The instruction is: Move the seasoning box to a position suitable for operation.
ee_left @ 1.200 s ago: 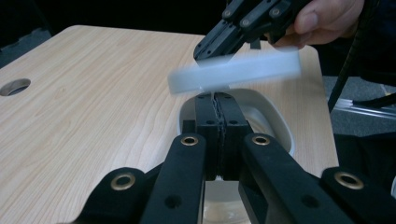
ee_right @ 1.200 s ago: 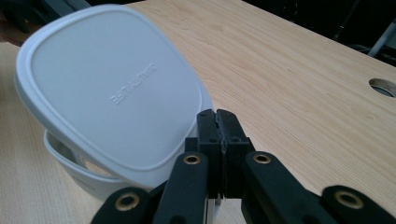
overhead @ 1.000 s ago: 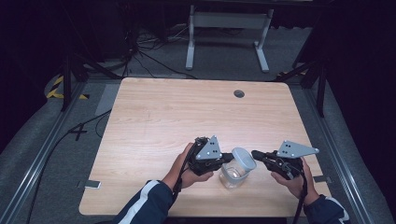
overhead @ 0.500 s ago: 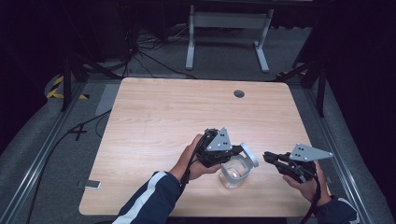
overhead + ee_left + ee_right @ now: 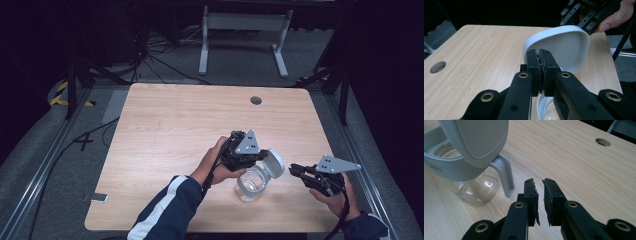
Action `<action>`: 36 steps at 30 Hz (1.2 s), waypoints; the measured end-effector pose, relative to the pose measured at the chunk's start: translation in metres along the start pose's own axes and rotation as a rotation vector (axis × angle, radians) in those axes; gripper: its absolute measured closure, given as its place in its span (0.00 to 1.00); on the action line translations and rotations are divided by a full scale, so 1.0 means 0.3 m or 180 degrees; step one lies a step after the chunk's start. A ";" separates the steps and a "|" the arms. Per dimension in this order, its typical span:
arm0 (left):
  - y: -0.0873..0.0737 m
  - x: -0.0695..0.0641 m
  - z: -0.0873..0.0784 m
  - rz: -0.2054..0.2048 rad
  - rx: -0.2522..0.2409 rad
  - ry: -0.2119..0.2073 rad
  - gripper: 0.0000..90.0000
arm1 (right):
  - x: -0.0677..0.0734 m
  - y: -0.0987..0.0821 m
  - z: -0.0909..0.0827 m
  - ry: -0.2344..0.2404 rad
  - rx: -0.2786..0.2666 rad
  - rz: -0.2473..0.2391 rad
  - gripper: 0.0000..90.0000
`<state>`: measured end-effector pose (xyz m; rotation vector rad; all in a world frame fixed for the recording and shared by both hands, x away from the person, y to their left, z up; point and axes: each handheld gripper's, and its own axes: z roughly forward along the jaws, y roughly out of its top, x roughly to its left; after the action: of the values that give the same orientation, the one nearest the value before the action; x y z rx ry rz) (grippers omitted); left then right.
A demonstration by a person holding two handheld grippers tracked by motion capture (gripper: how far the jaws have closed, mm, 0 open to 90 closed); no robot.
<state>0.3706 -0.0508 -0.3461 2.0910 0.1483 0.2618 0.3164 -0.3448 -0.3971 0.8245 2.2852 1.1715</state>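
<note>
Grey plastic forms the hinged lid [image 5: 273,163] of the clear glass jar with a grey collar and side latch [image 5: 250,184], which stands on the light wooden table [image 5: 170,130] near its front edge, between your two hands. The step in hand appears to be the opening of this lid: it stands swung up on its hinge, tilted away from the jar mouth, with the hollow underside [image 5: 564,47] facing your left gripper [image 5: 248,156]. In the left gripper view the jaws are pressed together with no visible gap, their tips at the lower rim of the lid; whether a thin edge of the lid is pinched between them cannot be told, so treat the contact as touching only. Your right gripper [image 5: 296,170] hovers just beside the jar on its latch side, apart from it. In the right gripper view its jaws [image 5: 539,195] stand slightly parted, a narrow slot between the pads, holding nothing, with the grey latch loop [image 5: 505,176] near but not touching. The next move likely calls for you to steady the lid with the left gripper while easing it fully back, or to bring the right gripper onto the collar to brace the jar; keep the jar upright, since glass on smooth wood may slide.
</note>
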 end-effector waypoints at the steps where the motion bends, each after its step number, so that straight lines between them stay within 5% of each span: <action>1: -0.001 -0.001 0.002 -0.0019 -0.0005 0.0002 0.97 | 0.001 -0.001 0.002 0.0004 -0.0007 0.0002 0.90; 22: -0.096 0.018 -0.129 -0.0053 0.0093 0.0235 0.87 | 0.003 -0.012 0.012 0.0056 -0.0024 -0.0009 0.86; 36: -0.215 0.035 -0.232 -0.0164 0.0301 0.0617 0.55 | -0.011 -0.026 -0.001 0.0051 -0.0093 -0.0001 0.75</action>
<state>0.3636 0.0422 -0.3660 2.1498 0.3359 0.4338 0.3164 -0.3507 -0.4030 0.8069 2.2754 1.2126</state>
